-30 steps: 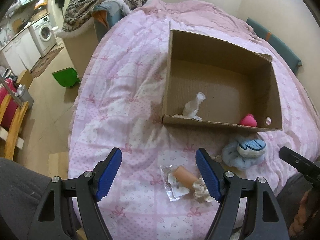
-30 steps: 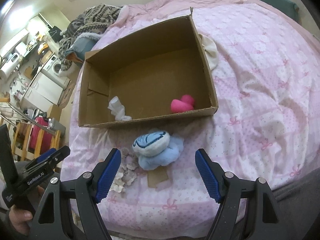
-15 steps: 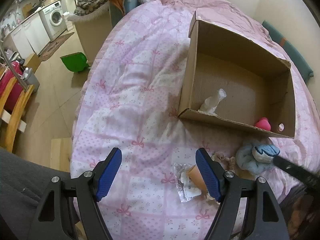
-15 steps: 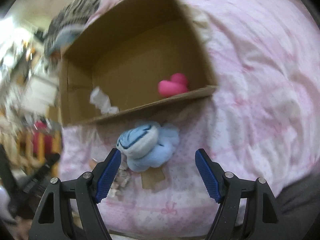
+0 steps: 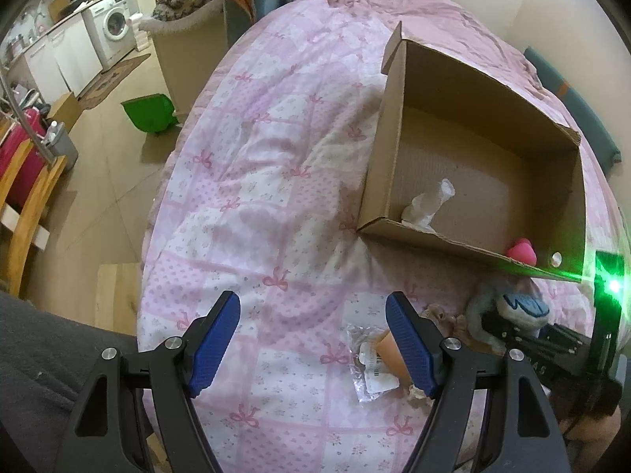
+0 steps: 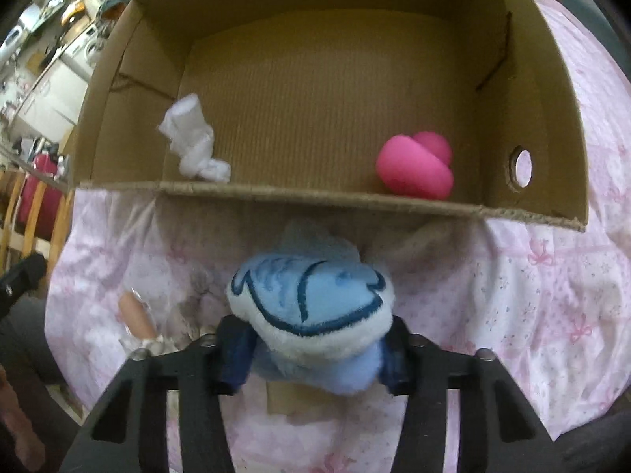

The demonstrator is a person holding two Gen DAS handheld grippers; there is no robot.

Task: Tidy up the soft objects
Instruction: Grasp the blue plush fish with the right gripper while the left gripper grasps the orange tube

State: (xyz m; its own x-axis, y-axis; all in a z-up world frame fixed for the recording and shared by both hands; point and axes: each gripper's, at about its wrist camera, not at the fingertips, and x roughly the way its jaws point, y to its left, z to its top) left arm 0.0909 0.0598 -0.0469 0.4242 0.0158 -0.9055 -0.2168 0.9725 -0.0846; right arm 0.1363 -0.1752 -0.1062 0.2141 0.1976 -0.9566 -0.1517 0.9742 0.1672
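Observation:
A blue and white plush toy lies on the pink bedspread just in front of the cardboard box. My right gripper is shut on the plush toy, its blue pads pressed into both sides. The plush also shows in the left wrist view. The box holds a white crumpled cloth and a pink soft toy. My left gripper is open and empty above the bedspread, with a peach-coloured item in a clear wrapper beside its right finger.
A small beige frilly piece lies between the wrapper and the plush. The bed's left edge drops to the floor, with a green bin, a wooden chair and a washing machine beyond.
My right gripper has moved down and forward onto the blue plush and shut on it. The left gripper has drifted left, still open.

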